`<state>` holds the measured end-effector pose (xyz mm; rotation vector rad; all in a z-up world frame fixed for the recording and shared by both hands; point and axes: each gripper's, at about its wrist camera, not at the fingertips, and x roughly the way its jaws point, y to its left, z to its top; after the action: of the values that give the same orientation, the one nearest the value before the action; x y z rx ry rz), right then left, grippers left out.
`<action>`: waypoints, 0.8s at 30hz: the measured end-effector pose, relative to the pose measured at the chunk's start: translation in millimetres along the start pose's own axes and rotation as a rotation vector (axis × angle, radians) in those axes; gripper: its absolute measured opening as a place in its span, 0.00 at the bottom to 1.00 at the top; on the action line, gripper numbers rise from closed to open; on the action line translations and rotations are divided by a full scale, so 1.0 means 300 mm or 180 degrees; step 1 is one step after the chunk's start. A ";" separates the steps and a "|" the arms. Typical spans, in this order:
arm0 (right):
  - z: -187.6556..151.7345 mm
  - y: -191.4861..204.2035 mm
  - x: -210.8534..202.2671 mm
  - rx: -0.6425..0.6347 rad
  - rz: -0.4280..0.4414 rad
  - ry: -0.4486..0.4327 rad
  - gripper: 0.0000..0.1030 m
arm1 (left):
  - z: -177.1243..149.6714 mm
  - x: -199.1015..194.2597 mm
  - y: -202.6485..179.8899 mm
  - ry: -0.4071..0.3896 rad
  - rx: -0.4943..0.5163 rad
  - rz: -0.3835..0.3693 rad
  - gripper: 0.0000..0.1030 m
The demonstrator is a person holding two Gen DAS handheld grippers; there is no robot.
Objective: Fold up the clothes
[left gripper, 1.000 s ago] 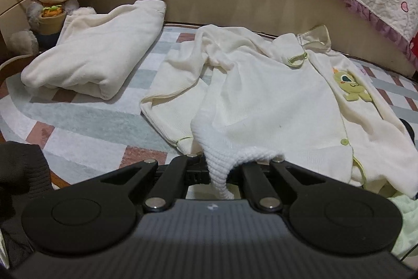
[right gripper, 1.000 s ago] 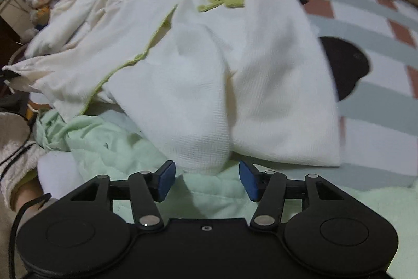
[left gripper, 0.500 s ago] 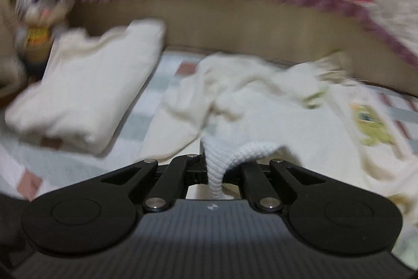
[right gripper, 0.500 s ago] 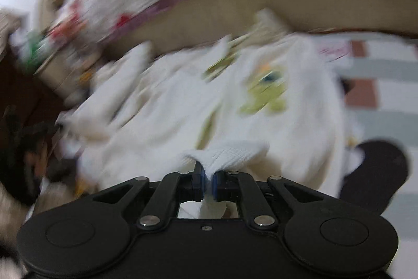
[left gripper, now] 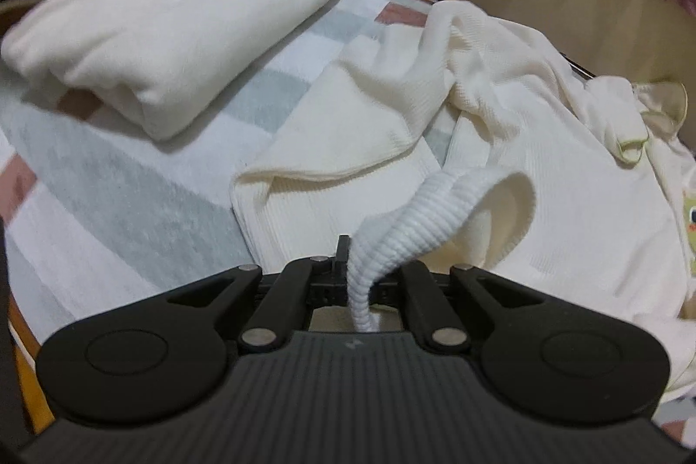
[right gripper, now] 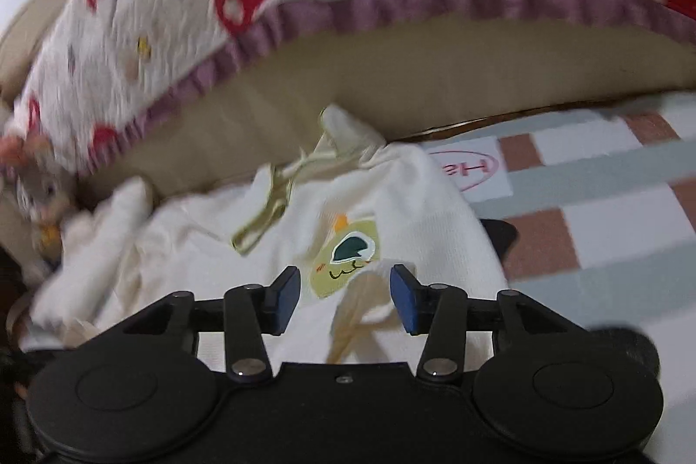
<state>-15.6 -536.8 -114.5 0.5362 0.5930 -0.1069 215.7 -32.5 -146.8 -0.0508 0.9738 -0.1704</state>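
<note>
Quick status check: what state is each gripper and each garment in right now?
Left gripper: shut on the ribbed cuff.
Right gripper: open, holding nothing.
Cream baby top: rumpled, partly folded, frog patch showing.
Folded cream garment: folded, lying apart.

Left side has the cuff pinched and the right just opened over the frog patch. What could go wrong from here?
1. The left gripper pinches only the ribbed cuff, so a hard pull may stretch the sleeve or drag the cream top out of shape.
2. The right gripper is open above the frog patch, so that side lies loose and may slump.
3. The folded garment lies close by; a sweeping sleeve could disturb it.
</note>
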 end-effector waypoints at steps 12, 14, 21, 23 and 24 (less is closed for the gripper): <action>-0.237 0.109 0.055 -0.1474 -0.0885 0.0577 0.05 | 0.000 0.003 -0.002 0.0003 0.0028 -0.0002 0.03; -0.170 0.056 0.028 -0.1156 -0.1036 0.0395 0.05 | 0.000 -0.003 0.007 -0.0013 0.0020 0.0018 0.03; 0.091 -0.108 -0.134 -0.1392 -0.2336 -0.0184 0.04 | 0.000 0.009 0.011 0.0027 0.0002 0.0029 0.03; 0.169 -0.160 -0.173 -0.1313 -0.2715 -0.0340 0.07 | -0.001 0.010 0.007 0.0026 0.0020 0.0041 0.04; 0.201 -0.182 -0.183 -0.1258 -0.2917 -0.0378 0.11 | -0.001 0.011 0.008 0.0031 0.0013 0.0045 0.04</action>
<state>-44.2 -617.4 -66.3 -0.1584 0.6846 -0.8632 217.7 -30.6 -149.9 -0.0394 0.9831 -0.1597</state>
